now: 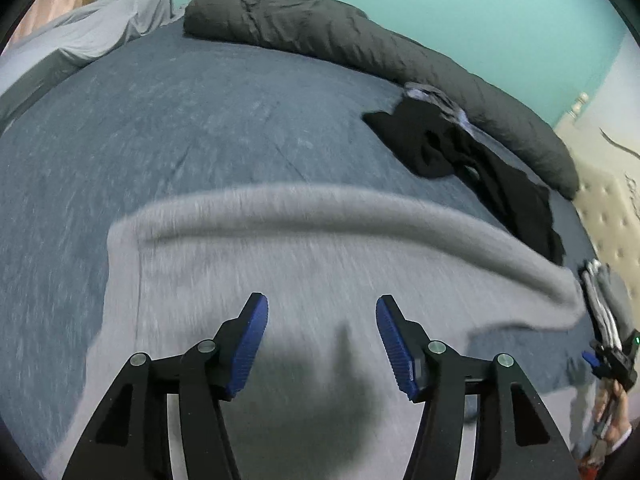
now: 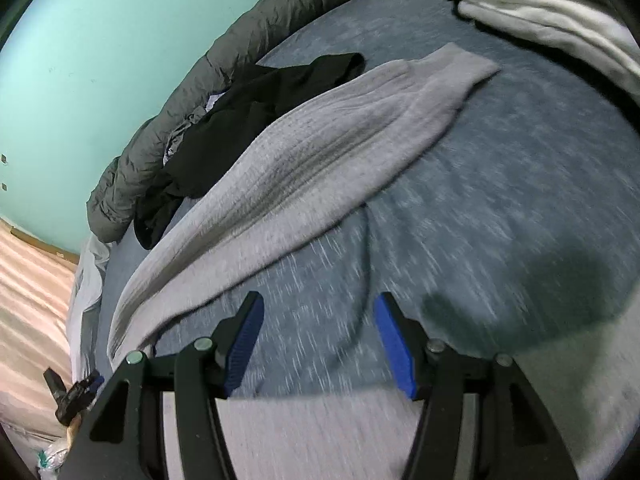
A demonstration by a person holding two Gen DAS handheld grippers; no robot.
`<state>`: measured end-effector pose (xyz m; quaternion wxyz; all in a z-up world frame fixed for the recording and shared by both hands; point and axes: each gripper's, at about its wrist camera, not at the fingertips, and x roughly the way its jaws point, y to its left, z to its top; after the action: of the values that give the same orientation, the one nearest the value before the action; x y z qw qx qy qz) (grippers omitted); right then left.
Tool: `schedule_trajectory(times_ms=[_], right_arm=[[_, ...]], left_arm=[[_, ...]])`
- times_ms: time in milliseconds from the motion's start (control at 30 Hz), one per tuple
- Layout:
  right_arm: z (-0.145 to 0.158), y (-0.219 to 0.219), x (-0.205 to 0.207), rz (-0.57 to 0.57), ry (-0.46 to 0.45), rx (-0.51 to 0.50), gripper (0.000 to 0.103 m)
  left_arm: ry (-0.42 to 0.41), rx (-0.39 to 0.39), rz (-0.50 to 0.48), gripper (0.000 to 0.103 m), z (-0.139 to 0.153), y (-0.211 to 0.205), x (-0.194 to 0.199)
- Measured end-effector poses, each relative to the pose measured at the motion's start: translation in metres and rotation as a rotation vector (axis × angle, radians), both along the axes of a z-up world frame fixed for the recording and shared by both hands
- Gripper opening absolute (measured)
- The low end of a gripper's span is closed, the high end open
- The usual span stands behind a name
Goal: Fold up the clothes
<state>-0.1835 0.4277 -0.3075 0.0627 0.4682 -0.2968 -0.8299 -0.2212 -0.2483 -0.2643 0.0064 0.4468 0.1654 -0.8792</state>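
**Grey knit garment spread on the bed, both hand-held grippers open**

We list first, in the left wrist view, the left hand-held gripper (image 1: pixel 322 316): black arms, ribbed blue pads, jaws parted with nothing between them. Directly under it and running out toward 12 o'clock lies the light grey knitted garment (image 1: pixel 320 248), spread flat on the blue-grey heathered bed sheet (image 1: pixel 180 120), its far edge rolled into a soft ridge that runs from 9 to 3 o'clock. The picture is blurred here.

At 2 o'clock we record a crumpled black garment (image 1: pixel 472 160), lying just beside a long dark grey quilted duvet (image 1: pixel 360 44) bunched along the far edge of the bed against a turquoise wall (image 1: pixel 460 0). At 10 o'clock sits a pale grey pillow (image 1: pixel 92 32). At 4 o'clock the other hand-held gripper is seen small at the frame edge.

In the right wrist view we note the right hand-held gripper (image 2: pixel 318 316), jaws likewise apart and empty, over bare sheet. A sleeve of the grey garment (image 2: pixel 320 140) stretches from 8 toward 1 o'clock, its cuff toward 1 o'clock. A stack of folded grey and white clothes (image 2: pixel 560 28) rests at 1 o'clock, apart from the sleeve.
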Motion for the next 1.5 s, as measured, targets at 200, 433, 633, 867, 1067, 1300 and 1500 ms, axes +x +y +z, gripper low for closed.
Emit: schedule_trajectory(times_ms=[200,433,633,867,1067,1300,1500], right_arm=[[-0.005,-0.002,-0.036,0.015,0.018,0.002,0.059],[-0.013,-0.01,-0.047,0.023,0.025,0.004,0.059],[-0.021,-0.022,-0.038,0.033,0.04,-0.033,0.059],[-0.025,-0.028,-0.021,0.003,0.054,-0.112,0.059],[-0.029,-0.039,-0.004,-0.016,0.072,-0.162,0.059],[-0.035,-0.048,0.021,-0.062,0.113,-0.216,0.063],[-0.04,-0.06,0.027,-0.045,0.12,-0.218,0.064]], left_arm=[[-0.01,-0.087,0.139,0.073,-0.007,-0.05,-0.038],[-0.074,-0.067,0.226,0.073,-0.034,-0.099,-0.055],[-0.097,-0.039,0.174,0.018,-0.049,-0.091,-0.048],[-0.081,0.003,0.042,0.004,-0.047,-0.064,-0.022],[-0.084,0.003,-0.005,0.004,-0.045,-0.047,-0.001],[-0.134,0.023,-0.031,0.004,-0.056,-0.04,0.017],[-0.117,0.015,-0.004,0.015,-0.042,-0.051,0.023]])
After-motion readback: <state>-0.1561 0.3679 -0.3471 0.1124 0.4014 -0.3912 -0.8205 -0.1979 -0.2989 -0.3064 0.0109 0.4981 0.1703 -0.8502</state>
